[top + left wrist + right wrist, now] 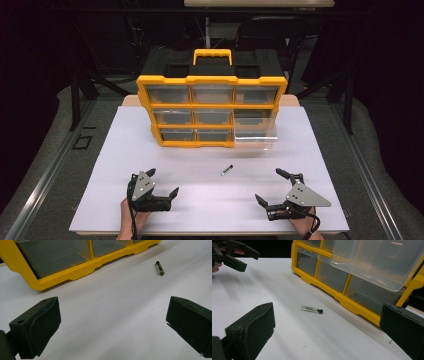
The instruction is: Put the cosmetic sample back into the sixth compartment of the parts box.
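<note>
A small clear tube with a black cap lies on the white tabletop, in front of a yellow organizer with clear drawers. Its lower-right drawer is pulled partway out. My left gripper rests open near the front edge, left of the tube. My right gripper stands open to the tube's right. In the left gripper view the tube lies far ahead of the open gripper. In the right gripper view the tube lies ahead of the open gripper, below the drawer.
The organizer's yellow frame stands close ahead on the left side. A black handle section tops the organizer. The other hand's gripper appears at the upper left of the right gripper view. Dark floor and chair legs lie beyond the table.
</note>
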Action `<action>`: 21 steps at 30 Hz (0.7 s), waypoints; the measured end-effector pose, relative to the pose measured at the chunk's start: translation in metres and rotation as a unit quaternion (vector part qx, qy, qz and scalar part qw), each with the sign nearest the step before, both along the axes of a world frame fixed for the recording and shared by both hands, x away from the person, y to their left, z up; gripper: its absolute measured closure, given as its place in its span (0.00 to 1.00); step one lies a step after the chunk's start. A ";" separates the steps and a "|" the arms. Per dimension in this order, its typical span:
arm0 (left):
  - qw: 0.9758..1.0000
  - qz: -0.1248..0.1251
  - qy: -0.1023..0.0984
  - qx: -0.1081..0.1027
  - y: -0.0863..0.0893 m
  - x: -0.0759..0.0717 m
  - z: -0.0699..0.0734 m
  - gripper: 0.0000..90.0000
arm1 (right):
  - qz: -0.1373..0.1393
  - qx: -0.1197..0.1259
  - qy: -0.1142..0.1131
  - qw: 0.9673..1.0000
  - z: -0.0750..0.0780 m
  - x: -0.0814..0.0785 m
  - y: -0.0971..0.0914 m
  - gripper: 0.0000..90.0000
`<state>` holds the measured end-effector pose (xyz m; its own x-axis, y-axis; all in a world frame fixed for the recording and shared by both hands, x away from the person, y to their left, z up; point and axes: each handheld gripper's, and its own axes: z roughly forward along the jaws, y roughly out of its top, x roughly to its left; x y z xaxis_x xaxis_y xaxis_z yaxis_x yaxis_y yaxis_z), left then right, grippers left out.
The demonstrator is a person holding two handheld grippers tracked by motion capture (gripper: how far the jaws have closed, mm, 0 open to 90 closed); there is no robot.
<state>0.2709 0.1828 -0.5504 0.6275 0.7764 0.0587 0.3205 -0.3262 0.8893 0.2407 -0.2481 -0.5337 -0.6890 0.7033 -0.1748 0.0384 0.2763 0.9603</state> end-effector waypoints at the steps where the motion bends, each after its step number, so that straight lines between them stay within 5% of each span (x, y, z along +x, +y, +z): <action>1: 1.000 0.000 0.000 0.000 0.000 0.000 0.000 0.00 | 0.000 0.000 -0.001 1.000 0.000 0.000 0.000 0.00; 21: 0.999 -0.004 0.025 0.020 -0.033 0.017 0.007 0.00 | -0.001 -0.001 0.002 1.000 0.000 0.001 0.000 0.00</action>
